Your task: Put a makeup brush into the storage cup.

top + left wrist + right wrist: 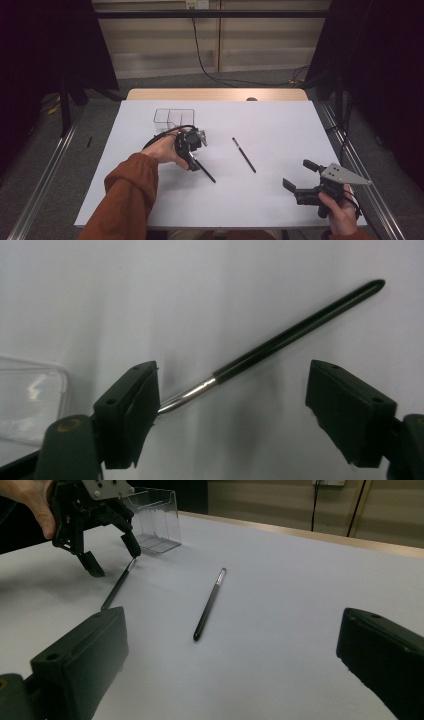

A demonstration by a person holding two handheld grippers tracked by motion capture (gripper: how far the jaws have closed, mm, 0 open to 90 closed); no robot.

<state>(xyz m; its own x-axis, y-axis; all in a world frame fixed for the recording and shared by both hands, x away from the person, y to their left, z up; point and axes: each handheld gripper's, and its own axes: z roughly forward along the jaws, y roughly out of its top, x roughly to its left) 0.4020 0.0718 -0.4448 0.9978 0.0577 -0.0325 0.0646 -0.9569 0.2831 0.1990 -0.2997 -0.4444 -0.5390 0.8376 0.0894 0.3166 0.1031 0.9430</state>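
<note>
Two black pens with silver ends lie on the white table (pixel 280 125). One pen (pixel 205 171) (pixel 295 335) (pixel 116 589) lies under my left gripper (pixel 195 161) (pixel 232 395) (pixel 115 560). That gripper is open and tilted down over the pen's silver end, which touches one jaw; the other jaw stands well clear. The second pen (pixel 244 155) (pixel 209 605) lies alone mid-table. My right gripper (pixel 297 174) (pixel 232 645) is open at the front right, holds nothing, and faces that second pen from a distance.
A clear plastic container (pixel 173 117) (pixel 30 400) (pixel 155 520) with compartments stands just behind the left gripper. The table's wooden back edge (pixel 215 94) shows beyond it. Cables run across the floor at the back.
</note>
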